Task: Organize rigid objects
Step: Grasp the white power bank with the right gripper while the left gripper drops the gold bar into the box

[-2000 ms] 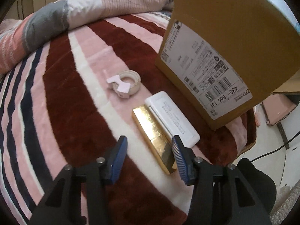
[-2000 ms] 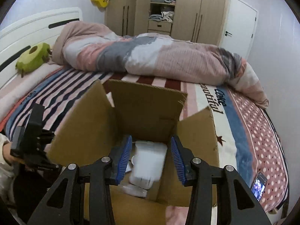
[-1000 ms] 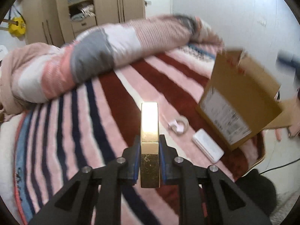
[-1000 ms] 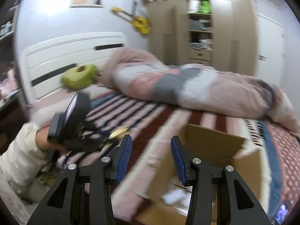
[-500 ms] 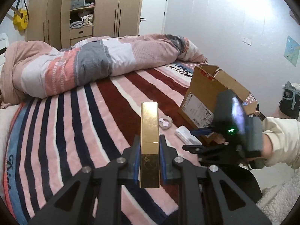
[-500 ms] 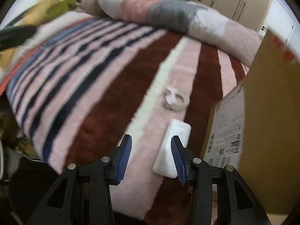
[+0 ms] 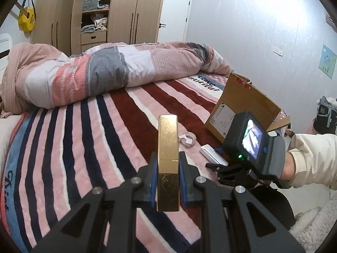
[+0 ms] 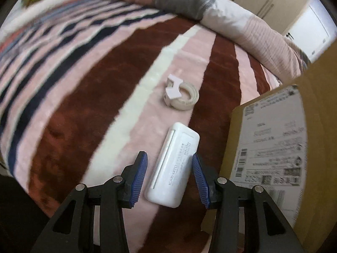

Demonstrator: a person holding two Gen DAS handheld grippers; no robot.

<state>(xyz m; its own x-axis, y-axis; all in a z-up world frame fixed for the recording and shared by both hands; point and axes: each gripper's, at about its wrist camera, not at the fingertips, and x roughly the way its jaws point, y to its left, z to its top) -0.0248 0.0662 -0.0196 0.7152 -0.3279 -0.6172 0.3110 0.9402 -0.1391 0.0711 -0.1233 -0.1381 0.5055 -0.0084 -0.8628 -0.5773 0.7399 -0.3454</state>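
My left gripper (image 7: 168,181) is shut on a long gold box (image 7: 168,147) and holds it up above the striped bed. My right gripper (image 8: 168,177) is open, its two fingers either side of a flat white box (image 8: 173,168) that lies on the blanket; that white box also shows in the left wrist view (image 7: 212,154). A white tape roll (image 8: 181,94) lies a little beyond the white box, and shows in the left wrist view (image 7: 187,139). An open cardboard box (image 7: 242,107) stands at the right, close beside the white box (image 8: 284,139).
A rolled duvet (image 7: 101,71) lies across the far side of the bed. Wardrobes (image 7: 88,12) and a door stand behind it. The bed edge runs just below my right gripper, with floor and a fluffy rug (image 7: 313,227) at the right.
My left gripper closed on the gold box and lifted it off the bed. My right gripper left the cardboard box and came down around the white box.
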